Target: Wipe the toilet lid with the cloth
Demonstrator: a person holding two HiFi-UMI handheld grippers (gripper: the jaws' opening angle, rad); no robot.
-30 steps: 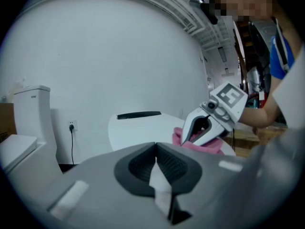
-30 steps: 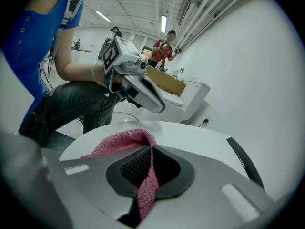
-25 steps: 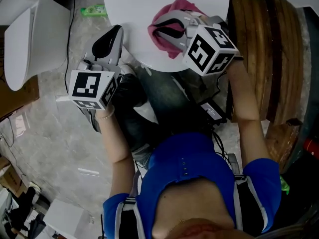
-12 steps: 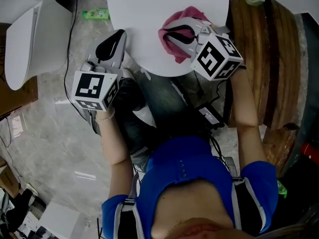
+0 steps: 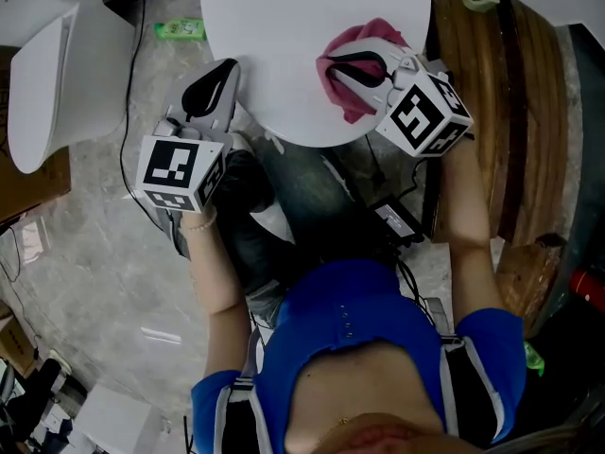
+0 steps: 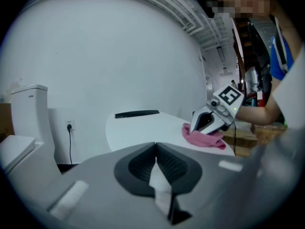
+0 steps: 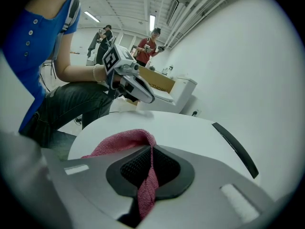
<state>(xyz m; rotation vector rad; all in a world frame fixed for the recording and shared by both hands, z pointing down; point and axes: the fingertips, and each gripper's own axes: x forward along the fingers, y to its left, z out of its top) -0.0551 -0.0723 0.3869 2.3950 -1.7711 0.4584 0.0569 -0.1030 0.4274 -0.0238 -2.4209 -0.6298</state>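
The white toilet lid (image 5: 284,45) fills the top middle of the head view. A pink cloth (image 5: 348,78) lies bunched on its right part, and my right gripper (image 5: 352,64) is shut on it. In the right gripper view a fold of the pink cloth (image 7: 119,144) runs between the closed jaws of my right gripper (image 7: 151,149) and hangs below them. My left gripper (image 5: 223,72) hovers at the lid's left edge, shut and empty. The left gripper view shows my left gripper (image 6: 155,149) closed, with the lid (image 6: 143,128), the cloth (image 6: 205,140) and the right gripper (image 6: 212,120) beyond.
A wooden pallet (image 5: 510,112) borders the lid on the right. A second white toilet (image 5: 47,74) stands to the left, with a black cable (image 5: 132,83) and a green packet (image 5: 180,28) on the floor. A black hinge strip (image 7: 236,149) crosses the lid's far end. People (image 7: 147,44) stand far off.
My right gripper has dragged the pink cloth rightward across the lid, toward its right edge. The left gripper has stayed beside the lid's left edge.
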